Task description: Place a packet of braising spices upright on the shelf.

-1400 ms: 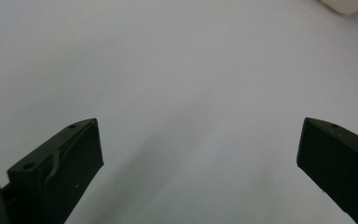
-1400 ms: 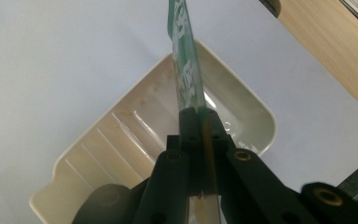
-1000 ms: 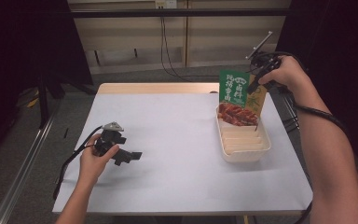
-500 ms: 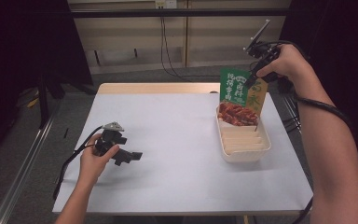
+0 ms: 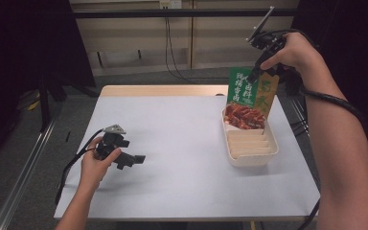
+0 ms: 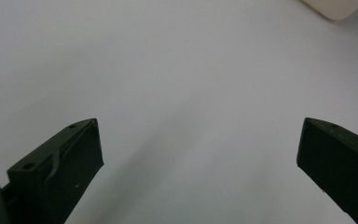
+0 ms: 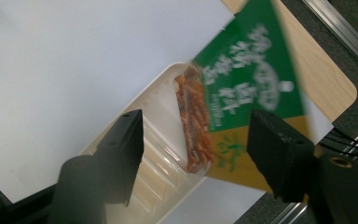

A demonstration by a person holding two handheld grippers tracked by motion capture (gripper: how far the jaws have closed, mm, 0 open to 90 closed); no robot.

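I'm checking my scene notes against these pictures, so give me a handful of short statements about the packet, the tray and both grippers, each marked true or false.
1. The snack packet stands in the white tray. True.
2. The right gripper clamps the packet. False: its jaws are apart, the packet beyond them.
3. The left gripper is open over bare table. True.
4. The tray sits on the table's left side. False: right side.

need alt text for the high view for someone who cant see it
A person's raised right claw hangs open just above a green and yellow snack packet that stands upright in a white ribbed tray at the right of a white table. The left claw sits low over the table's left, open.
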